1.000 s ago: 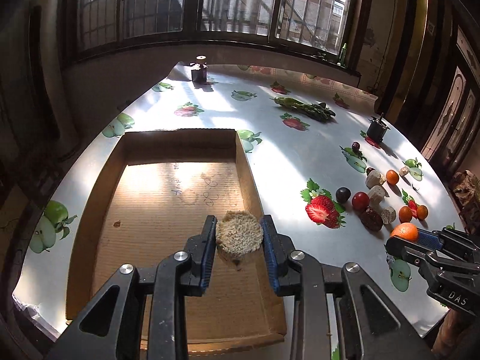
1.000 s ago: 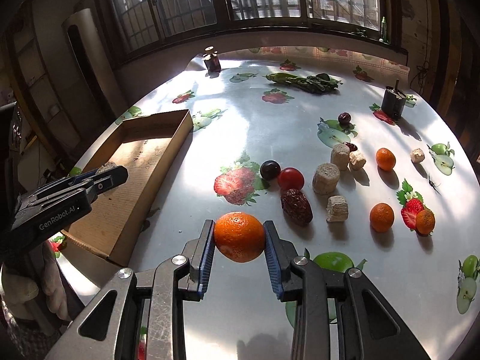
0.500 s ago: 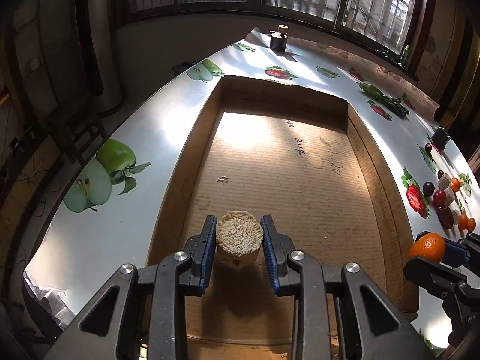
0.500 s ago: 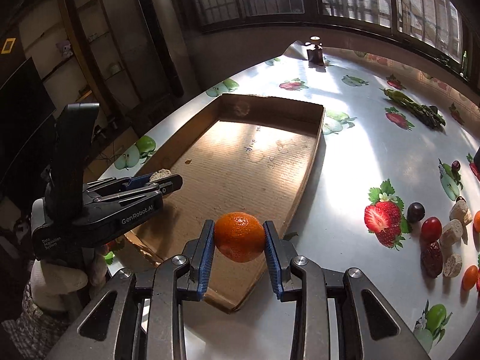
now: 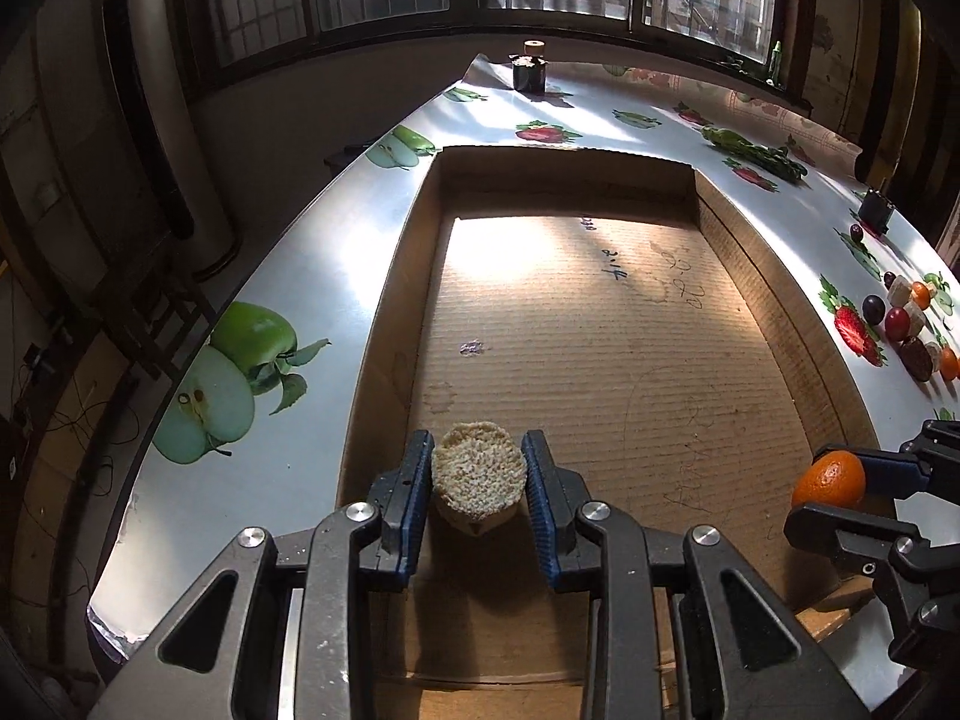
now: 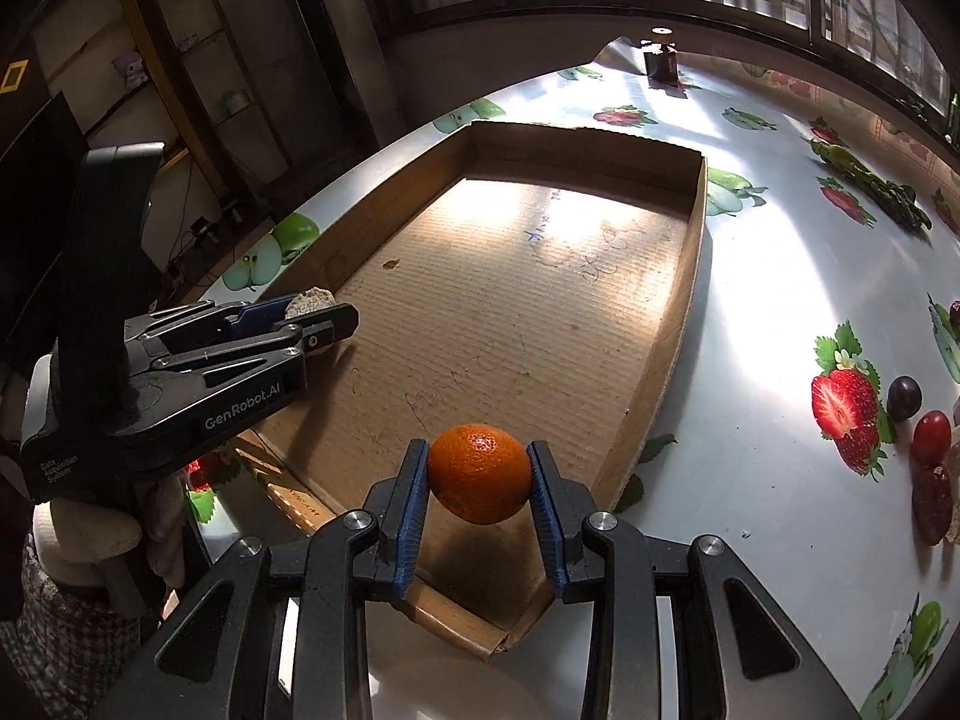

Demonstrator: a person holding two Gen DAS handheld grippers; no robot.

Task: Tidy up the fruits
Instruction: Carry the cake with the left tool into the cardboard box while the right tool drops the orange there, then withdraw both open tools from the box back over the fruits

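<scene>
Fingers (image 5: 418, 483) of left gripper (image 5: 478, 489) clenched on a crumbly, light tan puck (image 5: 478, 476) over the box (image 5: 384, 300); right gripper (image 6: 479, 495) pinching a firm, smooth orange (image 6: 479, 473) across its middle, above the box's near corner.

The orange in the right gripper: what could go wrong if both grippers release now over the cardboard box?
The orange hangs near the cardboard box corner, so it may roll on the flat floor or bounce over the low wall. The left gripper holds a crumbly beige round piece, which could shed bits when released.
</scene>
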